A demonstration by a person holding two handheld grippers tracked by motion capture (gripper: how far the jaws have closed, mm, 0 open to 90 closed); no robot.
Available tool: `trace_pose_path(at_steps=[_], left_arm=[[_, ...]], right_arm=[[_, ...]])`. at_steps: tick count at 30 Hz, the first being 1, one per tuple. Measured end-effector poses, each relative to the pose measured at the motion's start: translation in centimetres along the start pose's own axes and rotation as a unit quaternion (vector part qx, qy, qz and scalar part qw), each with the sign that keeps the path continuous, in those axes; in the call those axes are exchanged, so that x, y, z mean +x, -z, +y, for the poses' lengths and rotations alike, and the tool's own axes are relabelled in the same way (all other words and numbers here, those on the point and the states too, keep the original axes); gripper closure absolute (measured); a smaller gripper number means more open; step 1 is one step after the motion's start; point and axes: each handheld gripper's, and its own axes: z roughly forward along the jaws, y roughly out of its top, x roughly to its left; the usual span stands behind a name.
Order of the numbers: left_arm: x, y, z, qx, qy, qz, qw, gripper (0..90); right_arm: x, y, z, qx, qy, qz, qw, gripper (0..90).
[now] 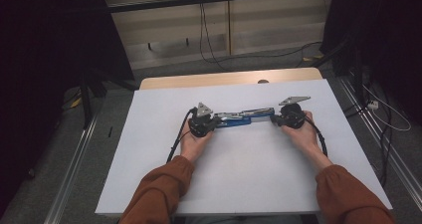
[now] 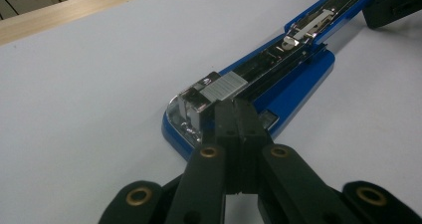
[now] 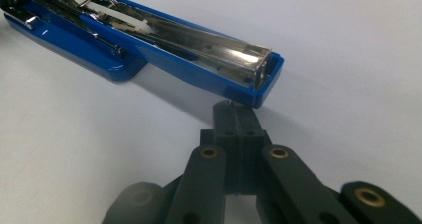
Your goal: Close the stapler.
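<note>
A blue stapler (image 1: 244,117) lies swung open flat across the middle of the white table (image 1: 149,159), its metal magazine facing up. A short strip of staples (image 2: 224,87) sits at the front of the magazine. My left gripper (image 1: 218,120) is shut, nothing between its jaws, and its tips (image 2: 238,107) rest against the stapler's (image 2: 293,79) left end just behind the staples. My right gripper (image 1: 274,117) is also shut. Its tips (image 3: 234,107) sit just under the end of the stapler's (image 3: 199,59) opened blue cover.
A person's hands in orange sleeves (image 1: 159,189) hold both grippers. A wooden table edge (image 1: 229,78) runs behind the white surface. Cables (image 1: 209,40) trail on the floor beyond, with dark stands (image 1: 89,94) and floor rails at both sides.
</note>
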Motion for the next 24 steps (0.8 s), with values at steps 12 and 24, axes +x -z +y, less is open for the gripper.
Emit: trace_pose_path(at_steps=[12, 24], left_arm=[[0.04, -0.02, -0.01, -0.001, -0.002, -0.001, 1.0000, 90.0], [0.01, -0.02, -0.01, -0.001, -0.001, 0.000, 1.0000, 90.0]], right_arm=[[-0.01, -0.05, -0.01, -0.002, -0.001, 0.001, 1.0000, 90.0], [0.03, 0.04, 0.07, -0.008, -0.005, -0.001, 1.0000, 90.0]])
